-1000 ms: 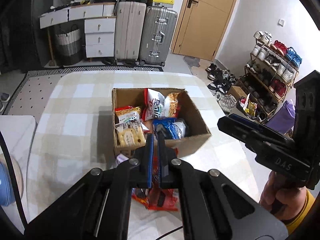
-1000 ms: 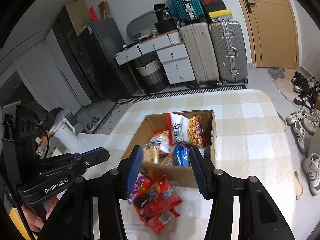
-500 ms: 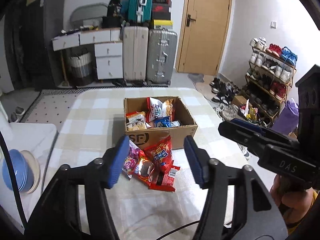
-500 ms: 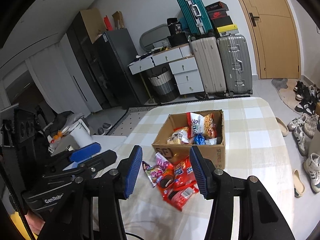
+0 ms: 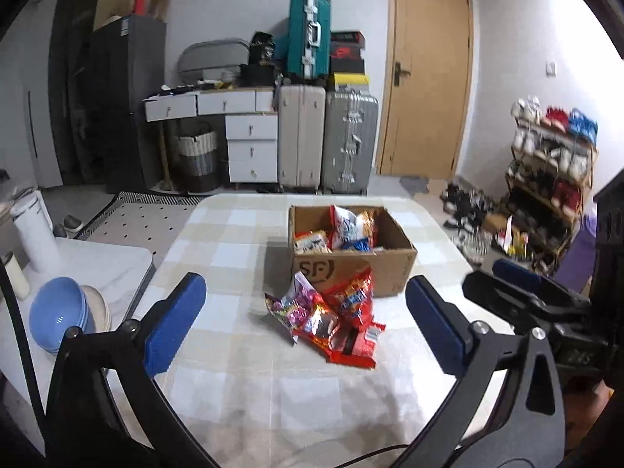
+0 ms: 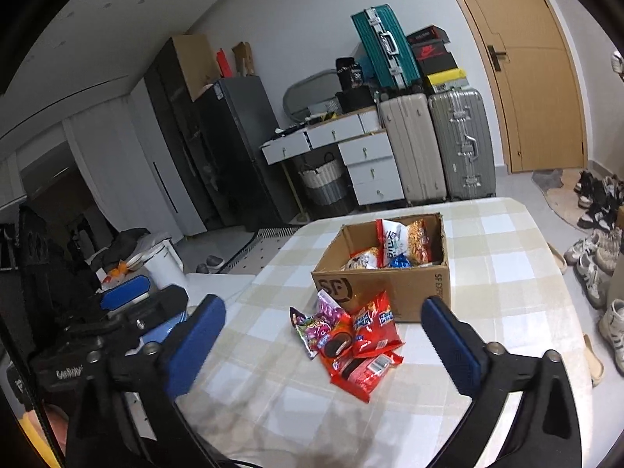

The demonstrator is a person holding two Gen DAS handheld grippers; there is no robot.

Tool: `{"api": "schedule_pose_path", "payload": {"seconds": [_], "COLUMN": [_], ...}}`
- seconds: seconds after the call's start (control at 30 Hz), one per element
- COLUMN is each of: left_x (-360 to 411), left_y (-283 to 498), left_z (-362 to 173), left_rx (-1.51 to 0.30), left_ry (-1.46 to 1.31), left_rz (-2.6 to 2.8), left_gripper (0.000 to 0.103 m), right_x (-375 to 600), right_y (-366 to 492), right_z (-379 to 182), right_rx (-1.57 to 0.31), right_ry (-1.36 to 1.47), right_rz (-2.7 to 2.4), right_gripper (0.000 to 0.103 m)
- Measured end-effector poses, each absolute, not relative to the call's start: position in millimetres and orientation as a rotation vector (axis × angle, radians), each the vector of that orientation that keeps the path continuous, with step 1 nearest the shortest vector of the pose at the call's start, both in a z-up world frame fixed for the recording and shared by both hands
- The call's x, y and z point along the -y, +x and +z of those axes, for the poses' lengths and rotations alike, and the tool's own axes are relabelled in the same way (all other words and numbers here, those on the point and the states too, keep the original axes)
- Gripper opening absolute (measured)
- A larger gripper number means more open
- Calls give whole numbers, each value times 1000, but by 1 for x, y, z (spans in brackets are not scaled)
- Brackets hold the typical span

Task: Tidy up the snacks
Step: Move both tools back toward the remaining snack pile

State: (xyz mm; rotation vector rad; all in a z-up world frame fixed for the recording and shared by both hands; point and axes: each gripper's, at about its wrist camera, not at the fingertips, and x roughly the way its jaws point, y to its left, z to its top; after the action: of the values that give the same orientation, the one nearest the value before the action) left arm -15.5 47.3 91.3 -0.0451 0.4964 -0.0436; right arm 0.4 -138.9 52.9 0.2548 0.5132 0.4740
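Observation:
An open cardboard box (image 5: 351, 271) (image 6: 390, 284) stands on the checked table, with several snack bags inside. In front of it lies a loose pile of red and purple snack packets (image 5: 335, 319) (image 6: 351, 335). My left gripper (image 5: 304, 285) hangs back over the near part of the table. Its jaws are opening wide and nothing is between them. My right gripper (image 6: 321, 305) is likewise back from the pile, with its jaws opening wide and nothing held. Each gripper shows at the edge of the other's view: the right gripper (image 5: 503, 284), the left gripper (image 6: 128, 296).
Left of the table (image 5: 241, 374), a white side table carries stacked blue bowls (image 5: 54, 312) and a white canister (image 5: 33, 230). A shoe rack (image 5: 546, 179) and loose shoes (image 6: 596, 269) are on the right. Suitcases and drawers line the far wall.
Both grippers have pulled back from the box, which now looks farther off. The left jaws went from shut to wide apart, and the right jaws widened from a narrow gap.

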Motion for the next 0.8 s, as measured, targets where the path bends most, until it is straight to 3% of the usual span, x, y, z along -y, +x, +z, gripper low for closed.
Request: {"api": "schedule_pose_path", "payload": {"seconds": [0.4,0.5,0.8], "left_x": [-93,-95,-83], "left_y": [45,75,94], "left_z": [15,-12,-25], "left_rx": [-499,-653,-669], "left_ry": [-79,-102,-57], "left_rz": [57,21,3], "left_gripper": [102,102,102], "right_x": [132,133,130], "right_y": [41,49,63], "right_z": [-5,-24,-42], "right_rx": [-484,-531,-588], "right_ry": [210,218,225], "right_rz": [426,428,470], "right_gripper": [102,102,102]}}
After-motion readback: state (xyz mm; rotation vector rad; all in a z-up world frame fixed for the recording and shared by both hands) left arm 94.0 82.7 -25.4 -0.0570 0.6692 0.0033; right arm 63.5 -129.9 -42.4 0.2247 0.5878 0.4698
